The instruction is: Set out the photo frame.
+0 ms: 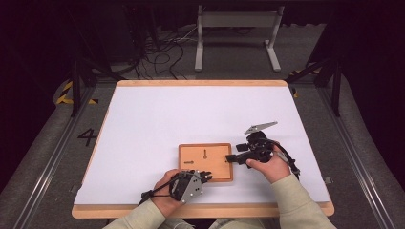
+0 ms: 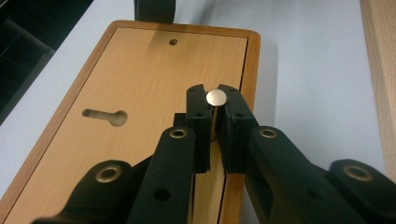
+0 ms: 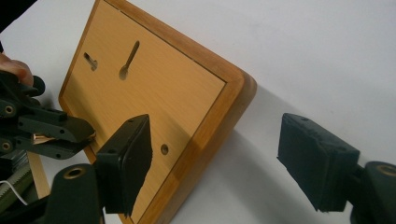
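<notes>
A: We log the left gripper (image 1: 206, 177) low at the board's near edge, wrist cocked inward. Its jaws are clamped on a brass pin (image 2: 215, 97) that stands at the wooden board (image 1: 217, 169).

B: Agreed. The right gripper (image 1: 230, 158) lies level at the board's right edge, with the hand (image 1: 267, 167) wrapped under it. Its jaws are spread and straddle the board's corner (image 3: 243, 84), the pads clear of the wood.

A: The board lies on the white worktop (image 1: 157, 119), nearer its front edge.

B: Count: we see one board, one pin, two keyhole slots (image 3: 128, 59), one small round hole (image 3: 164, 149), two grippers.
</notes>
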### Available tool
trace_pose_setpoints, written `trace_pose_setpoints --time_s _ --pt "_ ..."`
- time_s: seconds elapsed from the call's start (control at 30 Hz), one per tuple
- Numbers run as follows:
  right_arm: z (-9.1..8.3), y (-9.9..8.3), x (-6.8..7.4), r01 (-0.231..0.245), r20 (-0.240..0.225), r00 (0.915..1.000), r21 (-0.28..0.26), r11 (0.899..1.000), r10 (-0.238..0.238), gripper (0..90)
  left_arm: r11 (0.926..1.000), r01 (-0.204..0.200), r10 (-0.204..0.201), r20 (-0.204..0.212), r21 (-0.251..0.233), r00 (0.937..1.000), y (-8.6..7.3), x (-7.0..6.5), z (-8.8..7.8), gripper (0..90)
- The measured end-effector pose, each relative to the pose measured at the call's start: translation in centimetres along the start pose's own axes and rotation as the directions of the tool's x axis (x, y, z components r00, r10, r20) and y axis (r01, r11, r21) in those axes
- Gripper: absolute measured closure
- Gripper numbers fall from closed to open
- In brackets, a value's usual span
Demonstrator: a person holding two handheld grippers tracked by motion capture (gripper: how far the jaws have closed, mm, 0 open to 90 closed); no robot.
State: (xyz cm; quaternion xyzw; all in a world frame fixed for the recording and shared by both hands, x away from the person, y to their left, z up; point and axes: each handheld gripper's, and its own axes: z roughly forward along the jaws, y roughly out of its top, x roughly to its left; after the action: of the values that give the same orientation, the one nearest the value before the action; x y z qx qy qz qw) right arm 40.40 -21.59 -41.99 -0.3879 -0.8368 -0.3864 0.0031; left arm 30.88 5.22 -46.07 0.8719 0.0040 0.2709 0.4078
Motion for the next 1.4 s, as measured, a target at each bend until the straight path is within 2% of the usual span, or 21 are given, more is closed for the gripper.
trace_pose_setpoints --time_s 0.2,0.37,0.4,0.47,0.67,0.73,0.8,0.83,0.87,0.9,0.97,1.0,1.03,1.07,1.1,1.13,1.17,1.23,1.3,1.33,1.4 --pt "1.5 0.5 0.1 -0.002 -0.038 0.9993 0.038 0.999 0.003 25.9 1.0000 0.005 -0.005 -0.001 -0.003 1.0000 -0.1 -0.1 0.0 83.9" --pt "3.3 0.7 0.1 -0.010 -0.117 0.9929 0.091 0.996 0.020 25.9 0.9999 0.007 -0.007 0.001 -0.009 1.0000 -0.2 0.0 0.1 83.9" --pt "3.3 0.7 0.1 -0.010 -0.117 0.9929 0.091 0.996 0.020 25.9 0.9999 0.007 -0.007 0.001 -0.009 1.0000 -0.2 0.0 0.1 83.9" --pt "3.9 0.7 0.0 -0.028 -0.161 0.9860 0.107 0.994 0.045 25.5 0.9997 0.022 -0.022 0.010 -0.009 0.9997 -0.3 0.1 0.1 83.9" --pt "4.2 0.6 -0.1 -0.033 -0.193 0.9798 0.101 0.994 0.052 27.1 0.9988 0.048 -0.048 0.032 -0.011 0.9983 -0.3 0.4 0.0 83.7" --pt "4.1 0.6 -0.2 -0.031 -0.200 0.9785 0.095 0.995 0.049 27.9 0.9973 0.074 -0.073 0.054 -0.006 0.9958 -0.3 0.5 -0.1 82.3" --pt "4.1 0.5 -0.2 -0.028 -0.201 0.9784 0.093 0.995 0.046 28.0 0.9919 0.127 -0.127 0.098 0.004 0.9871 -0.5 0.8 -0.3 72.0" --pt "4.0 0.5 -0.2 -0.026 -0.202 0.9784 0.092 0.995 0.044 28.3 0.9864 0.164 -0.164 0.116 0.007 0.9796 -0.6 1.0 -0.6 65.2" --pt "4.0 0.5 -0.2 -0.026 -0.202 0.9784 0.092 0.995 0.044 28.3 0.9864 0.164 -0.164 0.116 0.007 0.9796 -0.6 1.0 -0.6 61.5" --pt "4.0 0.5 -0.2 -0.020 -0.202 0.9786 0.091 0.996 0.038 28.8 0.9817 0.190 -0.190 0.128 0.007 0.9735 -0.7 1.3 -0.9 61.5" --pt "3.7 0.6 -0.1 -0.005 -0.205 0.9786 0.083 0.997 0.022 31.1 0.9656 0.260 -0.257 0.152 0.002 0.9543 -1.1 1.8 -1.7 55.3" --pt "3.6 0.6 -0.1 0.000 -0.204 0.9788 0.082 0.997 0.017 31.6 0.9638 0.267 -0.263 0.155 -0.004 0.9523 -1.3 2.0 -2.0 53.4" --pt "3.5 0.6 0.0 0.013 -0.204 0.9790 0.077 0.997 0.003 32.3 0.9518 0.306 -0.299 0.171 -0.015 0.9387 -1.7 2.5 -2.9 51.0" --pt "3.4 0.6 0.0 0.019 -0.203 0.9792 0.074 0.997 -0.003 32.9 0.9434 0.331 -0.321 0.185 -0.022 0.9287 -1.9 2.8 -3.3 49.2" --pt "3.2 0.6 0.1 0.028 -0.204 0.9788 0.073 0.997 -0.012 33.9 0.9273 0.372 -0.358 0.200 -0.038 0.9119 -2.3 3.2 -3.9 47.3" --pt "3.2 0.6 0.1 0.028 -0.204 0.9788 0.073 0.997 -0.012 33.9 0.9273 0.372 -0.358 0.200 -0.038 0.9119 -2.3 3.2 -3.9 45.4" --pt "2.9 0.7 0.1 0.044 -0.210 0.9772 0.064 0.997 -0.030 37.2 0.9041 0.424 -0.404 0.213 -0.056 0.8898 -2.7 3.8 -4.8 44.5" --pt "2.5 0.7 0.2 0.057 -0.218 0.9749 0.056 0.997 -0.043 39.8 0.8858 0.456 -0.432 0.205 -0.087 0.8785 -3.3 4.5 -5.8 43.4" --pt "2.3 0.7 0.3 0.075 -0.224 0.9726 0.046 0.996 -0.063 41.5 0.8715 0.481 -0.457 0.193 -0.098 0.8681 -3.8 4.9 -6.5 43.1" --pt "2.2 0.7 0.4 0.081 -0.223 0.9724 0.044 0.996 -0.070 42.1 0.8673 0.486 -0.464 0.176 -0.108 0.8680 -4.2 5.2 -7.0 43.2" --pt "1.9 0.7 0.6 0.099 -0.222 0.9710 0.034 0.995 -0.089 43.6 0.8570 0.502 -0.483 0.157 -0.116 0.8611 -4.8 5.7 -7.6 43.3"
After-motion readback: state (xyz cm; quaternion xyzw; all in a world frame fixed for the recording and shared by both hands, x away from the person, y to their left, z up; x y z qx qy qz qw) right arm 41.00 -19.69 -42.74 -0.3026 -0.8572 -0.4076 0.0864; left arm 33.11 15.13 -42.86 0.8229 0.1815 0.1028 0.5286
